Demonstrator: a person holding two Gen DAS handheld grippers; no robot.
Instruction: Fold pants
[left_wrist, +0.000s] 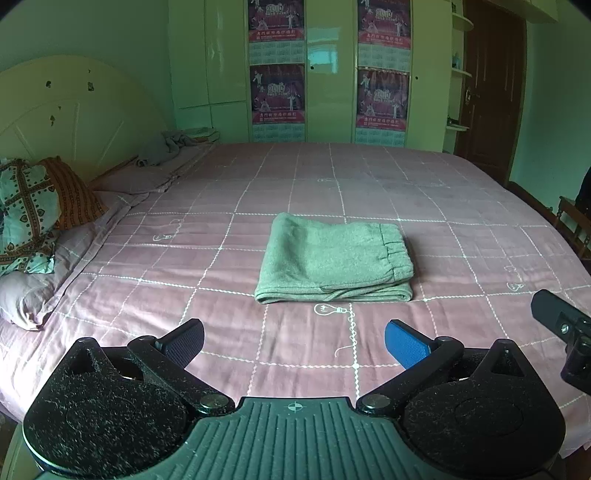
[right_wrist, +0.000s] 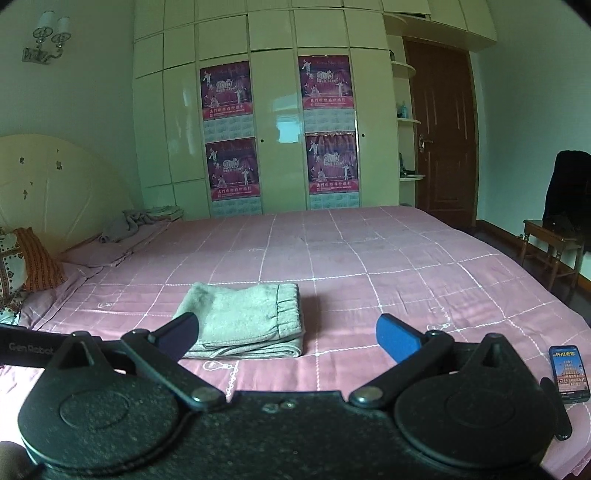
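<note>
Folded grey-green fleece pants (left_wrist: 334, 258) lie on the pink checked bed (left_wrist: 461, 229), ahead of both grippers' spread, empty jaws.

Both wrist views low, facing bed (left_wrist: 461, 206).

Both fisheye views show soft, even daylight with a green-cyan colour cast, stronger in the left wrist view. The glossy wardrobe (right_wrist: 280, 110) carries a pale window reflection on its central door, and a like patch shows between the posters (left_wrist: 277, 92) in the left wrist view. The folded pants (right_wrist: 243, 317) cast only a faint shadow on the bed (right_wrist: 369, 266) to their right. Straight lines bow outward away from the wardrobe, and dark vignetting fills the frame corners. Focus is fairly sharp throughout; the poster print stays unreadable.
</note>
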